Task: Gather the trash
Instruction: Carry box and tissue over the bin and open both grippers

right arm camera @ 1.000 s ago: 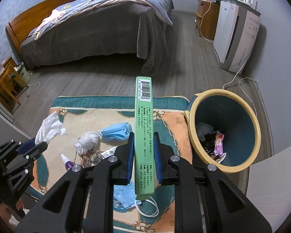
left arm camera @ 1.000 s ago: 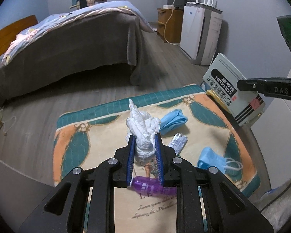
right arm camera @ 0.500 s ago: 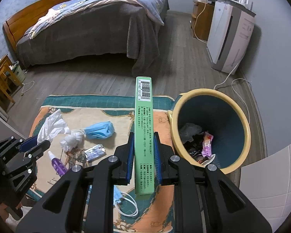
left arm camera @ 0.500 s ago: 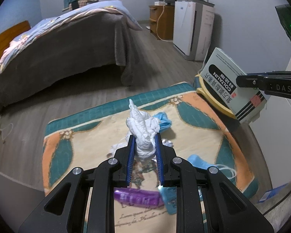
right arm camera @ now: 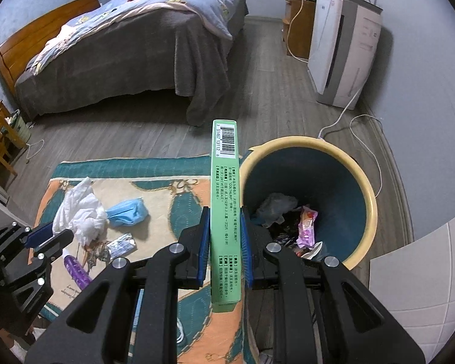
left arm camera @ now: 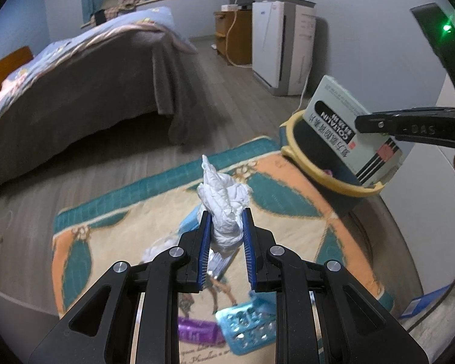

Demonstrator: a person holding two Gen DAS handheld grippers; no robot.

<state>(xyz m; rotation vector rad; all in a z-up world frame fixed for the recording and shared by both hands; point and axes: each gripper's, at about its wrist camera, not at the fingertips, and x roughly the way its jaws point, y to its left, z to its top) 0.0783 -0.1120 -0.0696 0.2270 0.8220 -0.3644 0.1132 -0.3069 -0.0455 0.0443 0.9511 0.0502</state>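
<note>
My left gripper (left arm camera: 226,220) is shut on a crumpled white tissue (left arm camera: 223,203) and holds it above the patterned rug (left arm camera: 112,230). It shows in the right wrist view (right arm camera: 50,235) at the left with the tissue (right arm camera: 77,209). My right gripper (right arm camera: 225,215) is shut on a green medicine box (right arm camera: 225,188), held edge-on just left of the bin's rim. The yellow bin with a dark blue inside (right arm camera: 327,182) holds several wrappers. In the left wrist view the box (left arm camera: 352,135) hangs over the bin (left arm camera: 315,170).
On the rug lie a blue face mask (right arm camera: 127,212), a silver wrapper (right arm camera: 121,244), a purple bottle (right arm camera: 75,270) and a blue blister pack (left arm camera: 245,327). A bed (right arm camera: 130,60) stands behind, a white air purifier (right arm camera: 342,51) and its cable at the right wall.
Both grippers have moved right toward the bin. The bin now sits closer under the green box, and the tissue has been carried along over the rug.
</note>
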